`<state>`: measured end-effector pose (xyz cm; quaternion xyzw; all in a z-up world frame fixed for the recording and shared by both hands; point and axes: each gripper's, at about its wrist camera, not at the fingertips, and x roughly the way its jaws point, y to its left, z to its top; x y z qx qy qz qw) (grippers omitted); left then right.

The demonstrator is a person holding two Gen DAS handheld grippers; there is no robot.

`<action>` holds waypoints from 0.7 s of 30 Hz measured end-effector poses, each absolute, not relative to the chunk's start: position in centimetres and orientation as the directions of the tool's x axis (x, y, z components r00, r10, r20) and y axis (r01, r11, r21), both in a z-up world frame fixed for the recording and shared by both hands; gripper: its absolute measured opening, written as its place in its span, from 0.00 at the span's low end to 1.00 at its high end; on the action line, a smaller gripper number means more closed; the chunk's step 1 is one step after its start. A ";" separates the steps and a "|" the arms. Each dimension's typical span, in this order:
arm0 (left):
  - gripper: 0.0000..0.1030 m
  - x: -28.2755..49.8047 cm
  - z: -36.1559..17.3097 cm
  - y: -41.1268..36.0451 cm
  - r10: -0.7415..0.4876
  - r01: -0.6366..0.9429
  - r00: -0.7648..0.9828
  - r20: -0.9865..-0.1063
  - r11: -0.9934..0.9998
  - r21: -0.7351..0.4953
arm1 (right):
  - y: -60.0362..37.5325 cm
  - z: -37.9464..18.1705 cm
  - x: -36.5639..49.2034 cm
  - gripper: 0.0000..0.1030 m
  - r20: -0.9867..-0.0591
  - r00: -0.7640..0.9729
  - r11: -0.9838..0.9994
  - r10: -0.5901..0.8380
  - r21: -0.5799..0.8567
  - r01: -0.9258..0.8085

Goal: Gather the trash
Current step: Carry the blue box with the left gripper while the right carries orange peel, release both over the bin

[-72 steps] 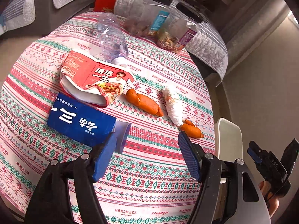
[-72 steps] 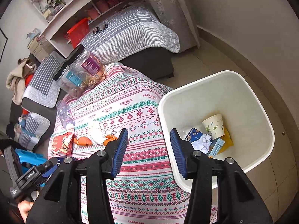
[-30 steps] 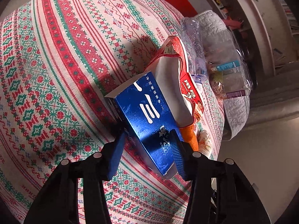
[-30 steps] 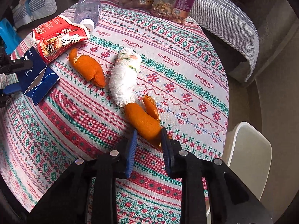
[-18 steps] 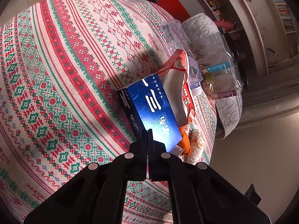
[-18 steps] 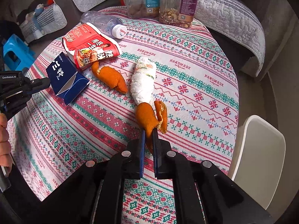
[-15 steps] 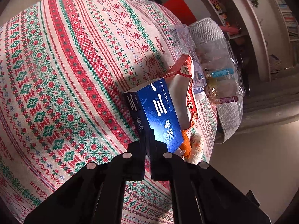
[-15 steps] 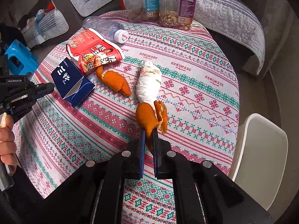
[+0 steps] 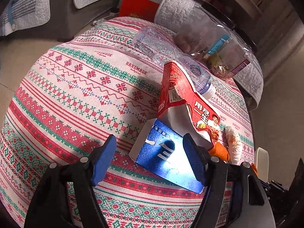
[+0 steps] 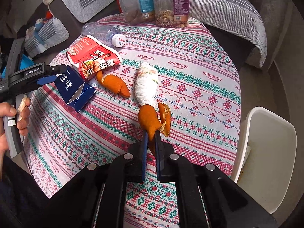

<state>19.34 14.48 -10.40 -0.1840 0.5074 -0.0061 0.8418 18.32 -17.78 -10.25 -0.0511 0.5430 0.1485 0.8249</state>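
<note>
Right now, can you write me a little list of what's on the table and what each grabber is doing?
table cover: patterned cloth
right gripper: shut on an orange peel
left gripper: jaws opening, blue box between them
other trash: red wrapper, second peel, wadded tissue, empty bottle
also there: two snack jars
bin: white, beside the table
</note>
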 end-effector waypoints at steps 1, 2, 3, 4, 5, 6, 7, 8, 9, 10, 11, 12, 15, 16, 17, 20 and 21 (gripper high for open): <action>0.43 19.5 -10.8 14.7 -0.255 -0.168 0.478 -0.841 0.913 -0.372 | -17.8 -10.3 18.3 0.06 -0.911 0.364 0.950 0.193 0.080 -0.301; 0.37 19.2 -10.9 15.0 -0.304 -0.160 0.480 -0.823 0.892 -0.423 | -17.8 -10.3 18.3 0.06 -0.911 0.363 0.950 0.195 0.083 -0.301; 0.28 19.0 -10.7 14.9 -0.321 -0.156 0.480 -0.817 0.885 -0.439 | -17.8 -10.3 18.3 0.06 -0.911 0.362 0.950 0.196 0.085 -0.300; 0.19 18.8 -10.4 14.7 -0.333 -0.138 0.477 -0.814 0.886 -0.443 | -17.9 -10.2 18.3 0.06 -0.911 0.363 0.951 0.197 0.088 -0.297; 0.16 18.5 -10.1 14.3 -0.350 -0.111 0.473 -0.809 0.887 -0.449 | -18.1 -10.2 18.3 0.06 -0.911 0.361 0.952 0.199 0.093 -0.292; 0.13 18.1 -9.7 14.0 -0.360 -0.093 0.469 -0.807 0.888 -0.450 | -18.2 -10.2 18.4 0.06 -0.911 0.359 0.953 0.204 0.100 -0.286; 0.12 17.8 -9.4 13.7 -0.363 -0.084 0.463 -0.809 0.890 -0.448 | -18.3 -10.2 18.5 0.06 -0.910 0.357 0.954 0.210 0.110 -0.281; 0.11 17.5 -9.4 13.2 -0.374 -0.074 0.455 -0.808 0.889 -0.453 | -18.4 -10.2 18.5 0.06 -0.909 0.357 0.953 0.216 0.117 -0.278; 0.10 17.0 -9.3 13.0 -0.383 -0.073 0.451 -0.806 0.885 -0.461 | -18.3 -10.1 18.4 0.06 -0.907 0.357 0.953 0.221 0.123 -0.278; 0.09 16.6 -9.2 12.8 -0.388 -0.076 0.449 -0.805 0.881 -0.467 | -18.3 -10.0 18.4 0.06 -0.905 0.358 0.951 0.228 0.128 -0.280; 0.09 16.2 -9.1 12.7 -0.394 -0.075 0.451 -0.801 0.877 -0.474 | -18.3 -9.8 18.3 0.06 -0.903 0.360 0.950 0.236 0.135 -0.283; 0.08 16.1 -9.1 12.1 -0.397 -0.072 0.456 -0.796 0.875 -0.478 | -18.2 -9.7 18.3 0.06 -0.900 0.362 0.948 0.243 0.142 -0.284; 0.06 14.8 -7.9 10.7 -0.404 -0.042 0.467 -0.787 0.879 -0.476 | -18.4 -9.2 18.0 0.06 -0.891 0.374 0.948 0.258 0.159 -0.275; 0.05 14.5 -7.3 10.2 -0.410 -0.031 0.474 -0.779 0.877 -0.480 | -18.6 -8.9 17.9 0.06 -0.888 0.378 0.948 0.263 0.166 -0.270; 0.04 14.1 -6.7 9.7 -0.411 -0.017 0.481 -0.775 0.879 -0.476 | -18.9 -8.8 17.9 0.06 -0.884 0.381 0.948 0.272 0.177 -0.264; 0.01 13.1 -4.9 8.4 -0.407 0.014 0.507 -0.759 0.885 -0.465 | -19.3 -8.1 17.4 0.06 -0.873 0.389 0.945 0.295 0.206 -0.254; 0.00 12.9 -4.4 8.0 -0.394 0.019 0.518 -0.759 0.893 -0.450 | -19.4 -7.9 17.2 0.06 -0.869 0.394 0.944 0.299 0.210 -0.254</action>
